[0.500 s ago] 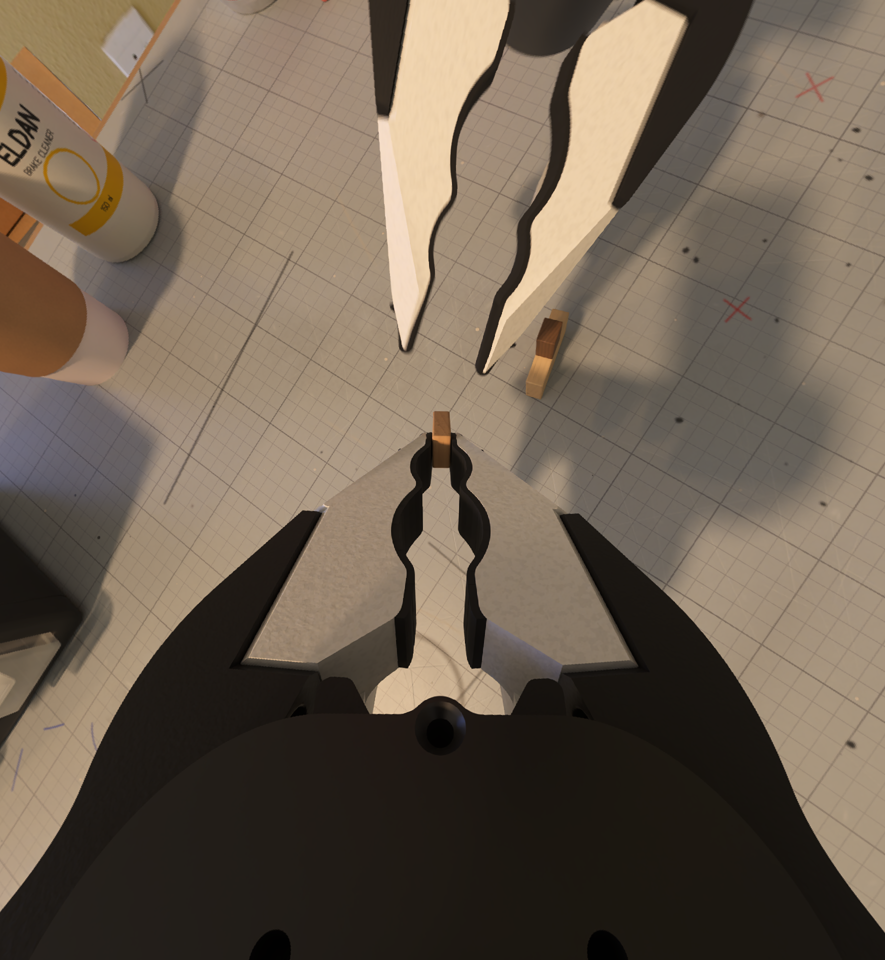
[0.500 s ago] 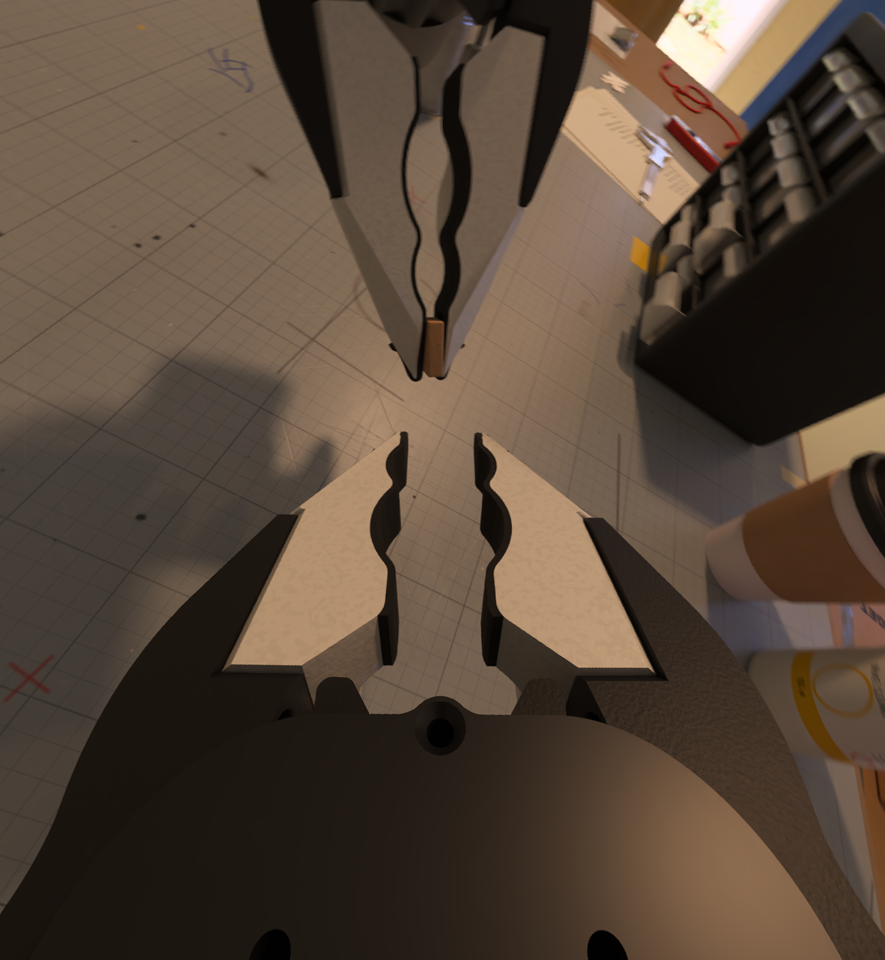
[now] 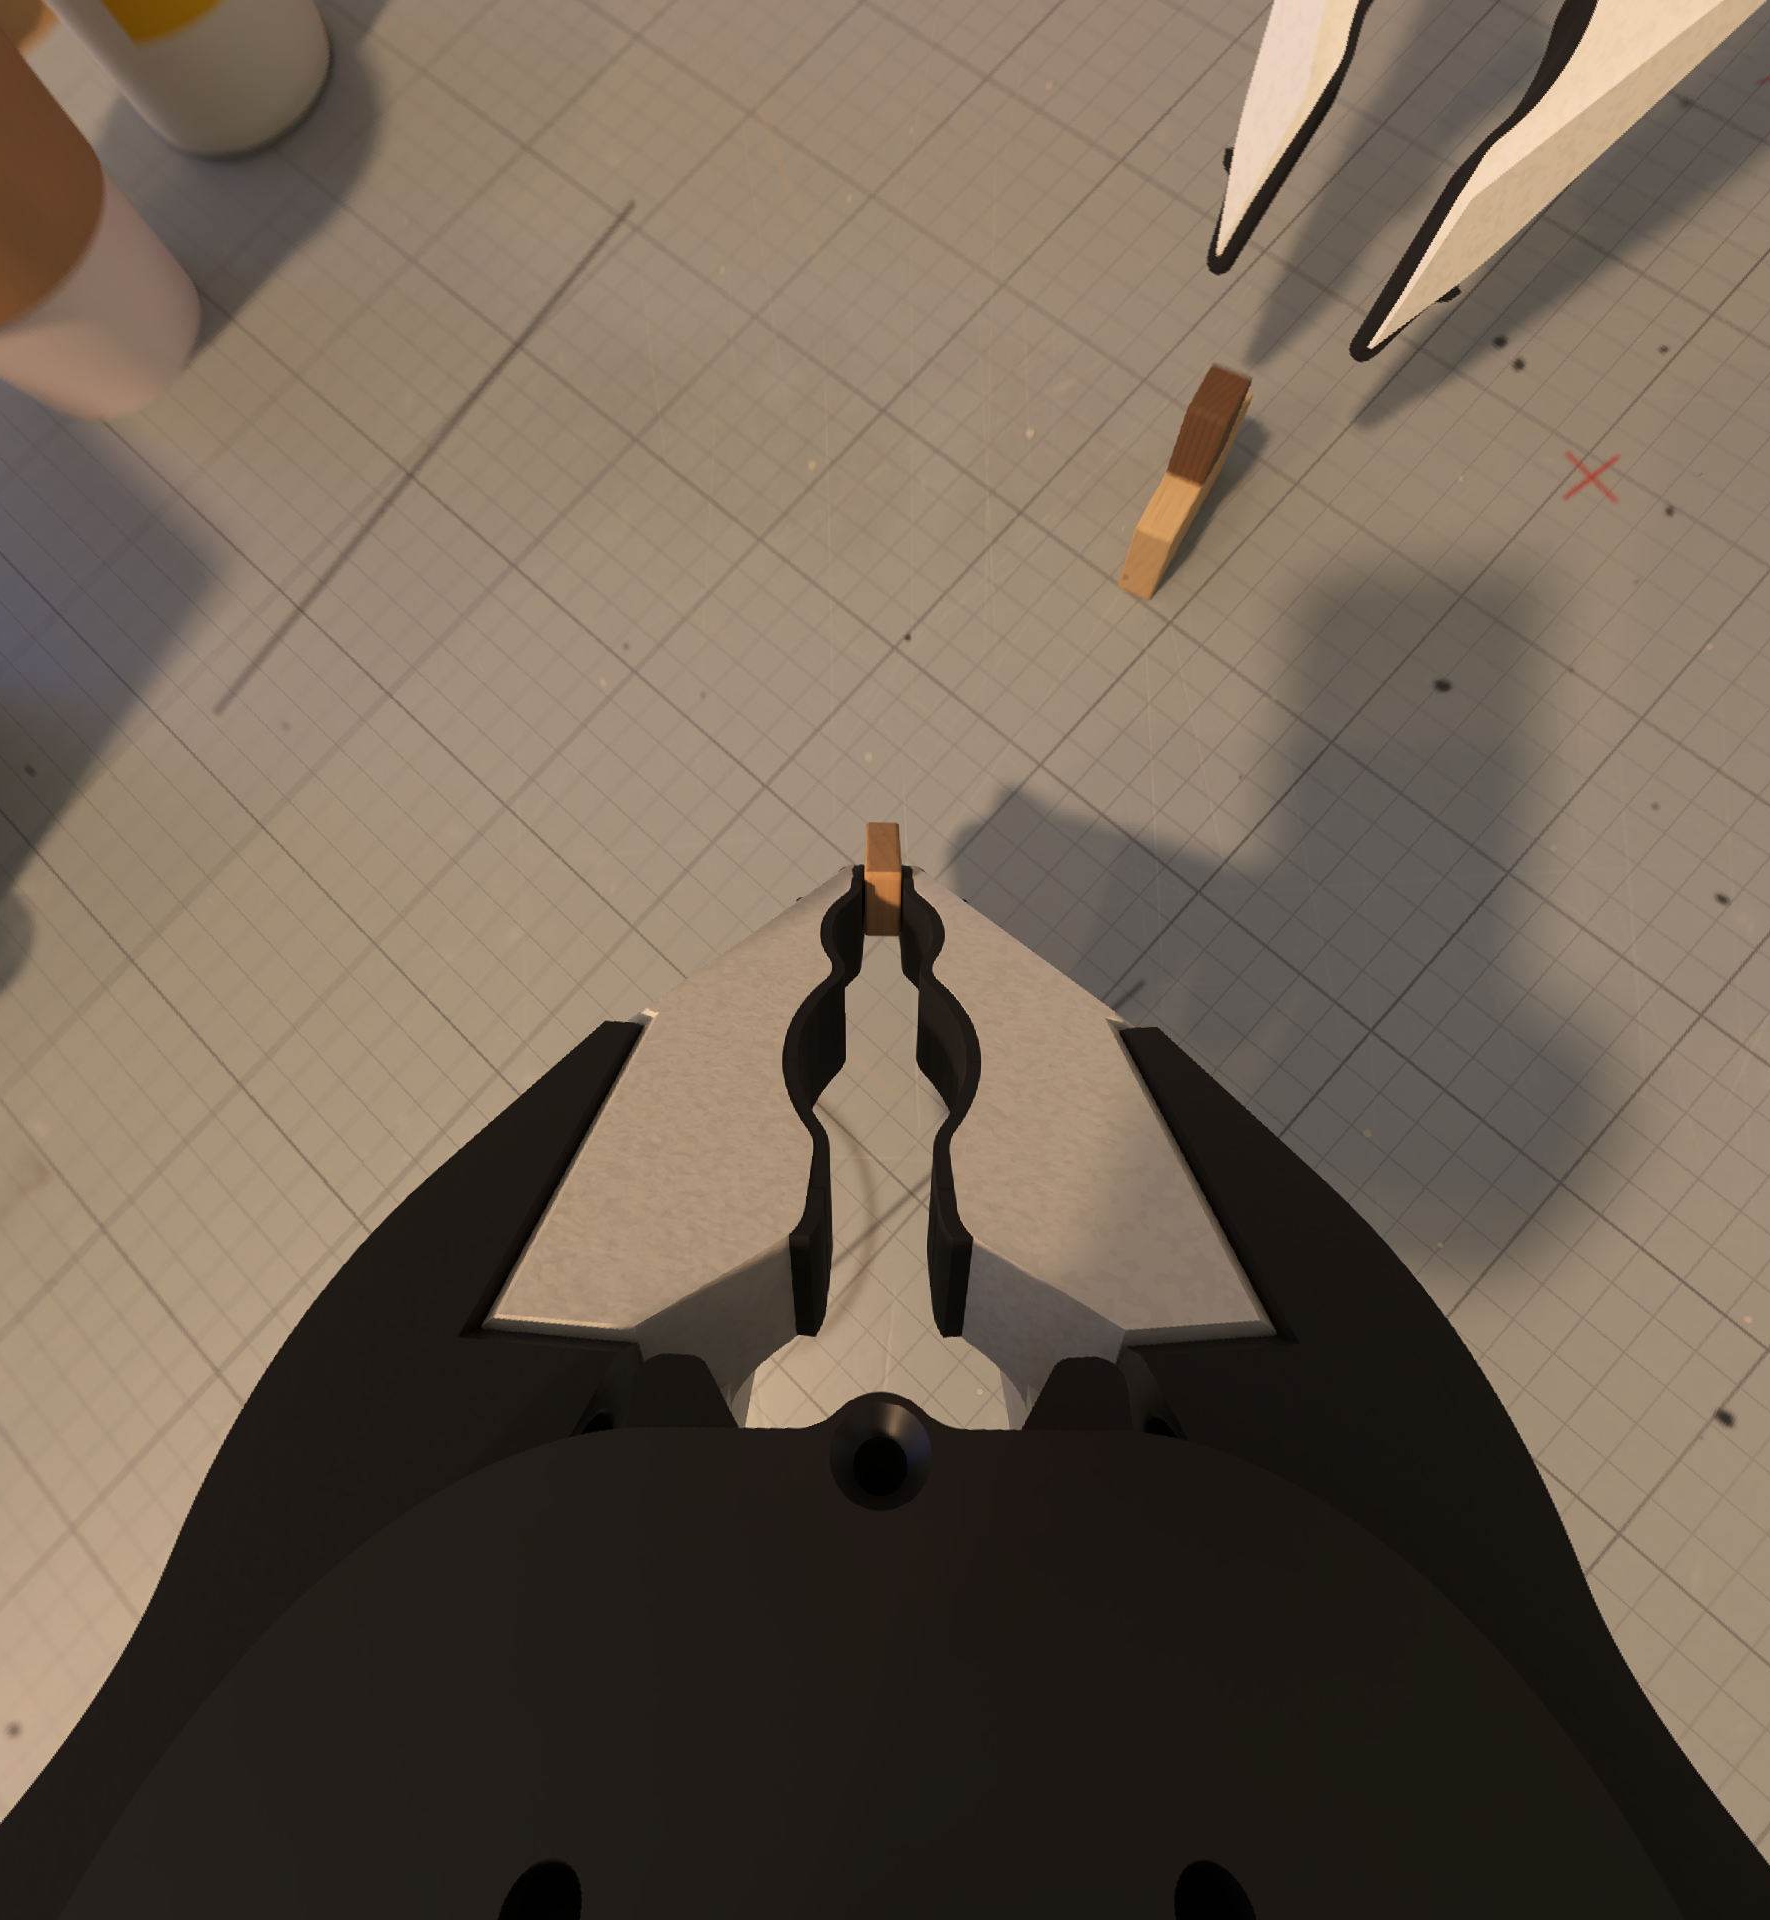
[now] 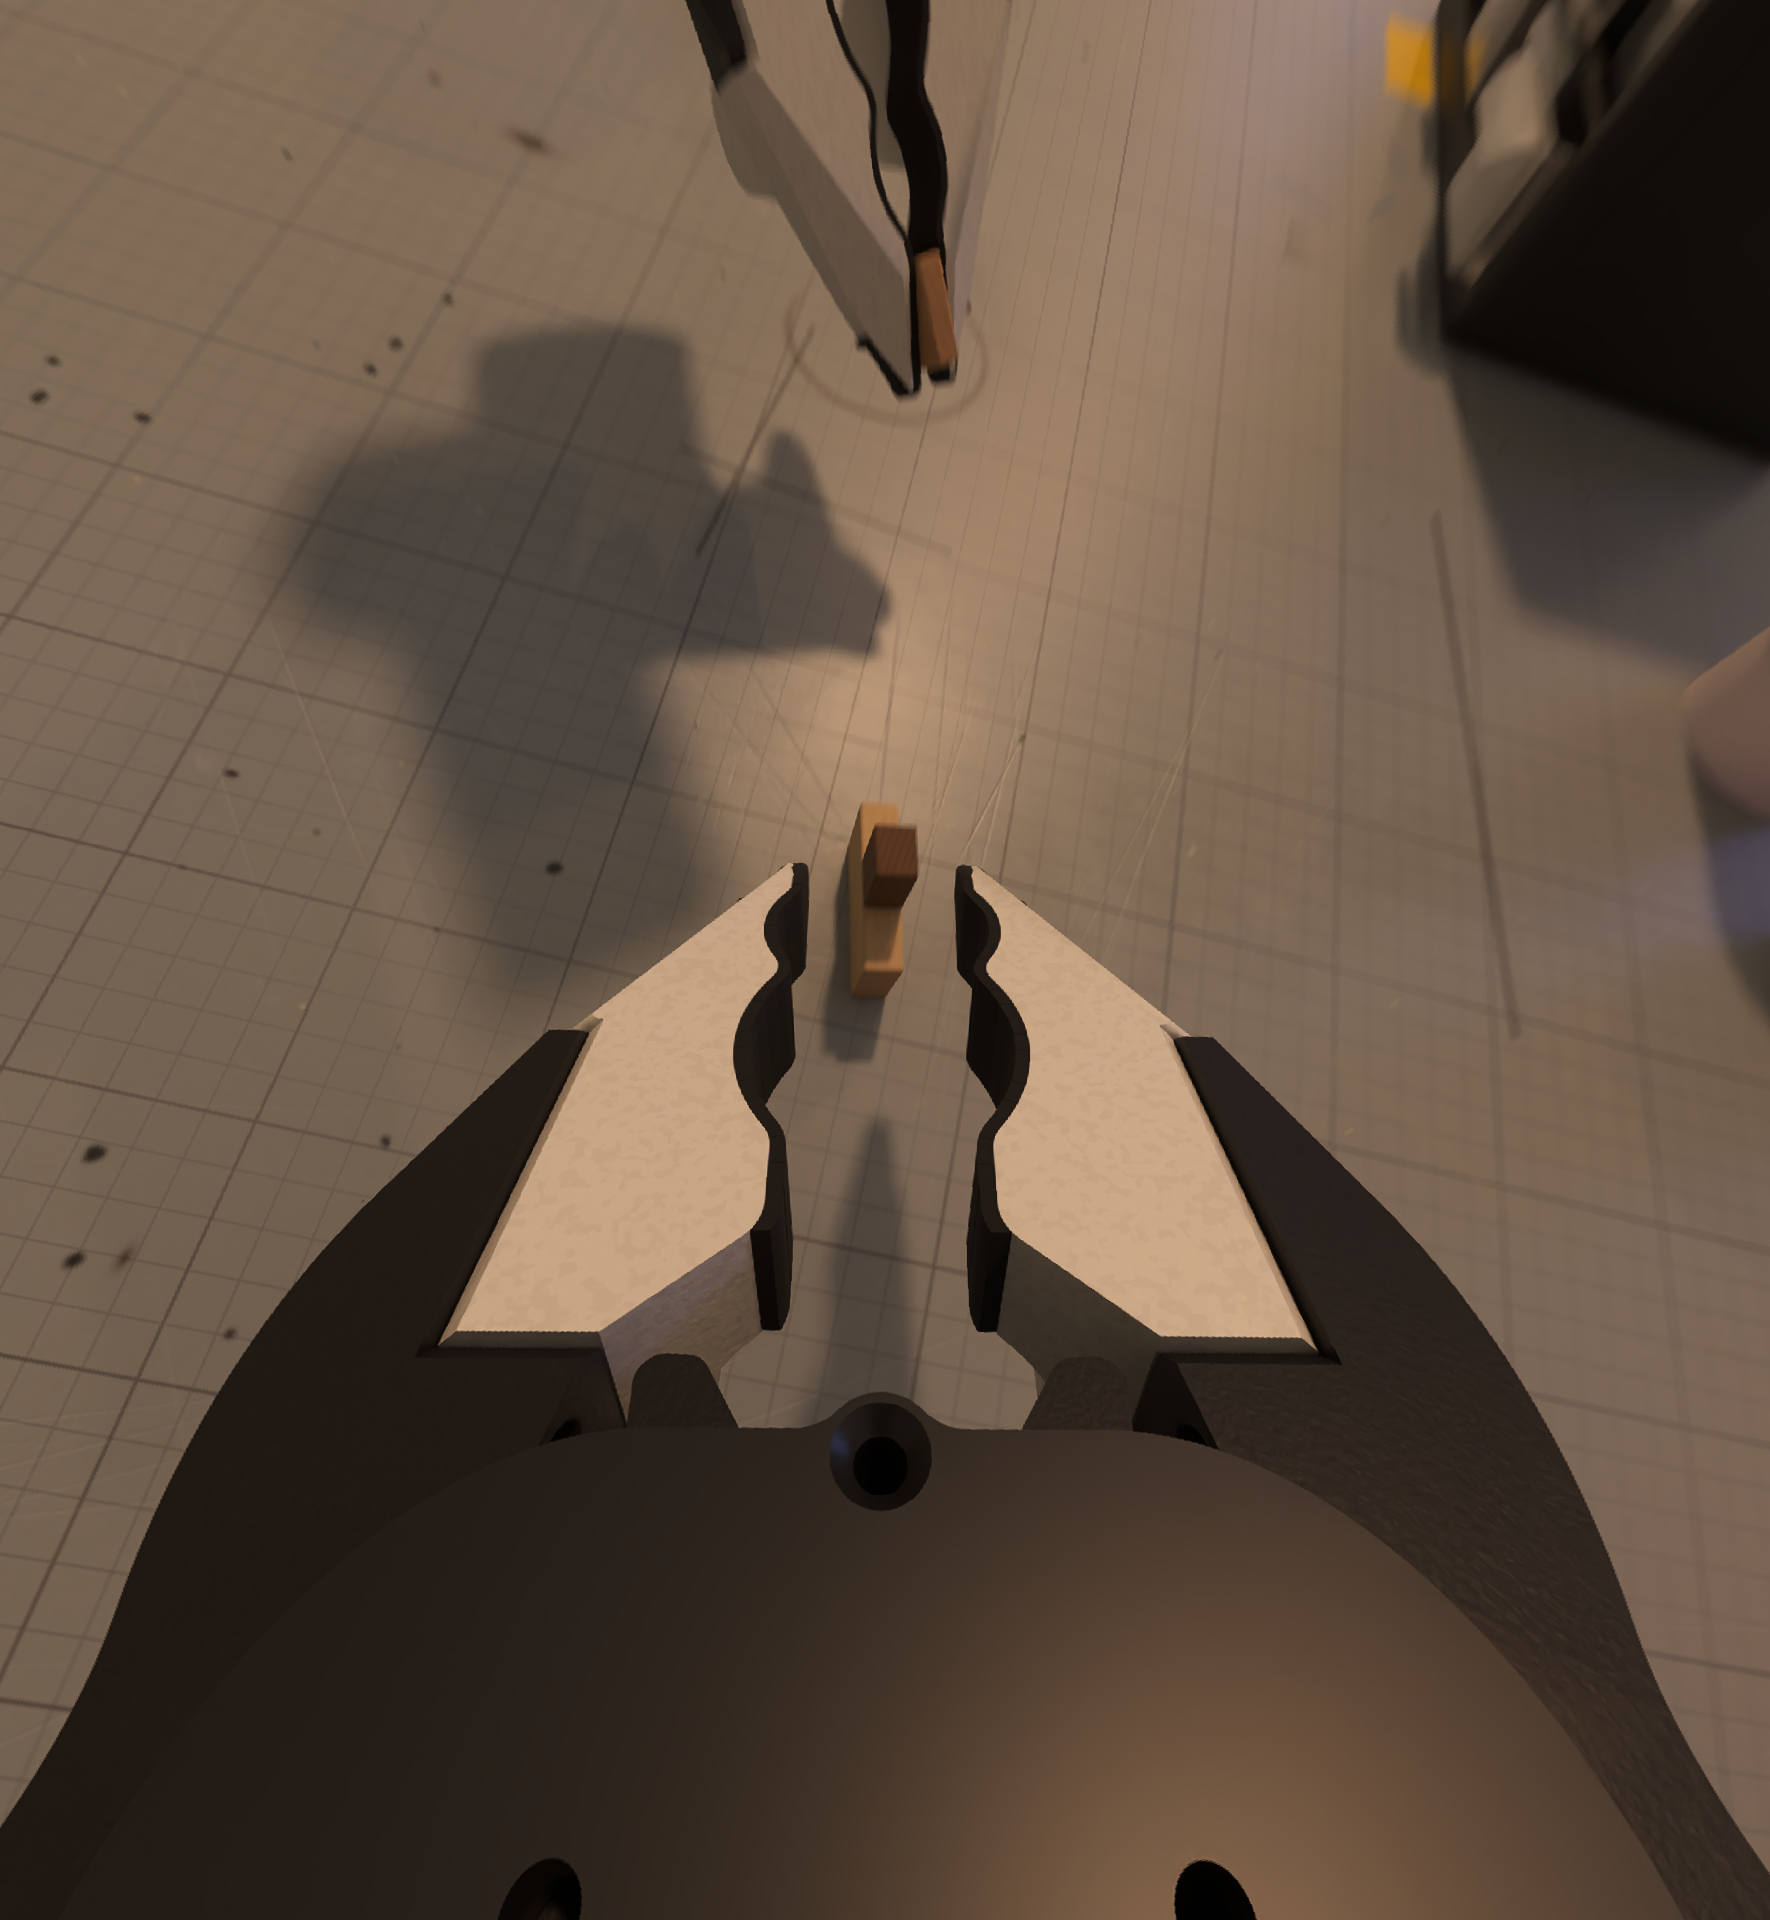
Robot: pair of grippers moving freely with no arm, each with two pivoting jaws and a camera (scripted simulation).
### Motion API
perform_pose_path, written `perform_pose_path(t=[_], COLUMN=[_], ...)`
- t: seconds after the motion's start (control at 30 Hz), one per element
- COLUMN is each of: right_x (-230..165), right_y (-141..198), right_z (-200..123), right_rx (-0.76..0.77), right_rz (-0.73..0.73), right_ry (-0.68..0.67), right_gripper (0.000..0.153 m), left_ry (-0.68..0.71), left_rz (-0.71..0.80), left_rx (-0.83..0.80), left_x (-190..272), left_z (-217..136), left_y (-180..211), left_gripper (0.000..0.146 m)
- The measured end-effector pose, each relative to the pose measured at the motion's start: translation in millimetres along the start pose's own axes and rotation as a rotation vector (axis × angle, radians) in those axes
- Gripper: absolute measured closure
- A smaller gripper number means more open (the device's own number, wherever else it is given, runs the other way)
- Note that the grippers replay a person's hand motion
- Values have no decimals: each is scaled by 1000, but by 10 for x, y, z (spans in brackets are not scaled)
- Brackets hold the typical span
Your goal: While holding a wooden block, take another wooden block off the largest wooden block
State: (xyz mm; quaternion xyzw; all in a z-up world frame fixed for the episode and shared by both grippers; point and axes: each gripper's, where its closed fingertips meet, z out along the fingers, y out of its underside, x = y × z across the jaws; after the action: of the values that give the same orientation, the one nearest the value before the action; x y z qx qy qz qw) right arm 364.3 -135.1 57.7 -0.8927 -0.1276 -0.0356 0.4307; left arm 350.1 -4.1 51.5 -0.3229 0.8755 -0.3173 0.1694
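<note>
Meanwhile the left gripper [image 3: 882, 883] pinches a small orange-brown block [image 3: 882, 878]; the right gripper [image 4: 879, 883], jaws apart and empty, straddles the dark block [image 4: 892, 863] atop the pale largest block [image 4: 873, 951], mid-mat, edges unseen. Next: descend, close on the dark one only.

Paper cup [image 3: 29, 197], can [image 3: 226, 73], black organizer [image 4: 1639, 229]

Matt grey cutting mat over the bench [image 3: 652, 520], ruled with a fine grid, scratched and ink-speckled. Pale wood with visible grain on the long block [image 3: 1156, 530]; darker, reddish-brown wood on the small block [image 3: 1211, 421] atop it. Mottled, stone-like matt facing on both pairs of jaws, black matt plastic behind. Paper cup [image 3: 39, 208], perhaps with a cardboard sleeve.
</note>
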Motion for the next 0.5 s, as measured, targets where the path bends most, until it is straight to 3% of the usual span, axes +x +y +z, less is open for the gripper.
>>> perform_pose_path(t=[0.2,0.33,0.5], right_x=[-14,40,1], right_y=[65,155,175], right_z=[114,177,234], right_rx=[-30,-115,-134], right_rz=[30,27,48], right_ry=[-6,37,-18], right_gripper=[138,116,128], left_ry=[-2,13,36], left_rz=[-11,1,-1], left_rx=[-7,5,38], left_x=[34,54,80], left_z=[33,27,31], left_y=[174,181,140], left_gripper=[141,141,141])
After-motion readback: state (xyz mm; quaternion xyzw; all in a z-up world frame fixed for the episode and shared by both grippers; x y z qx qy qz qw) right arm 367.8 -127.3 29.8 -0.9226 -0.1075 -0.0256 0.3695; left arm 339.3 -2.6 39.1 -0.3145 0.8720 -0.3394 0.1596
